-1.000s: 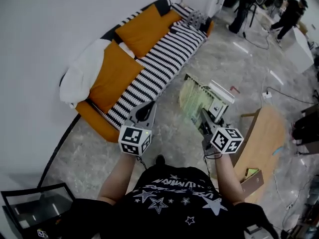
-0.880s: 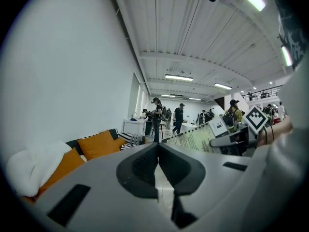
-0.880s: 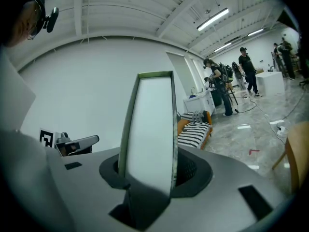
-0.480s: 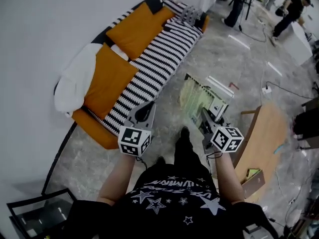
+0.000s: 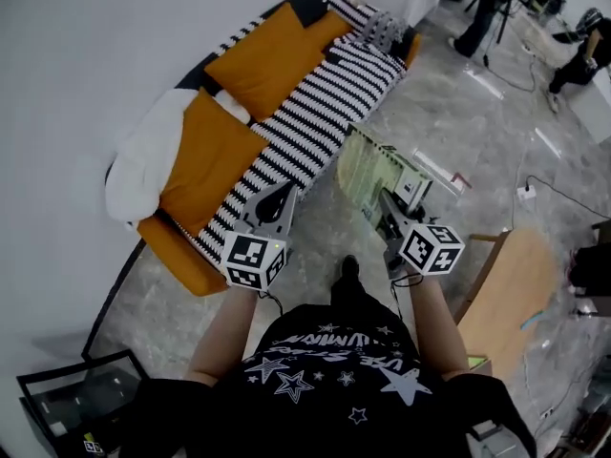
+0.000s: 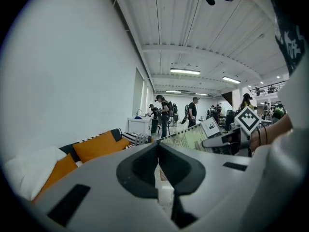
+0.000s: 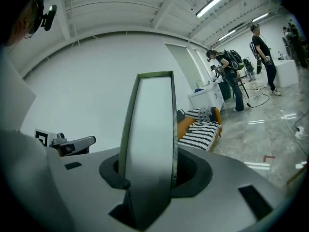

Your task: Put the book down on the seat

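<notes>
Currently the right gripper (image 5: 386, 204) is clamped on the book (image 5: 366, 167). In the right gripper view the book stands on edge between the two jaws, pale page block toward the camera and a greenish cover edge on either side, and both jaws press against its covers. The jaws stand part-way apart, as far as the book's thickness holds them.

In the head view the book is held in the air, tilted, above the grey marble floor (image 5: 449, 122). It sits just beside the front edge of the sofa seat (image 5: 305, 127) and does not rest on it. The seat is covered in black-and-white stripes.

The left gripper (image 5: 278, 198) is closed and empty. In the left gripper view its jaws meet along a thin line with nothing between them. In the head view it appears over the near front corner of the seat.

Two orange cushions (image 5: 272, 53) lean against the sofa back. A white cushion (image 5: 141, 158) lies at the near end, and a small patterned cushion (image 5: 384, 32) lies at the far end.

A wooden table (image 5: 511, 280) stands to the right of the right gripper, well apart from the sofa. People (image 5: 485, 10) stand in the background at the far side of the room.
</notes>
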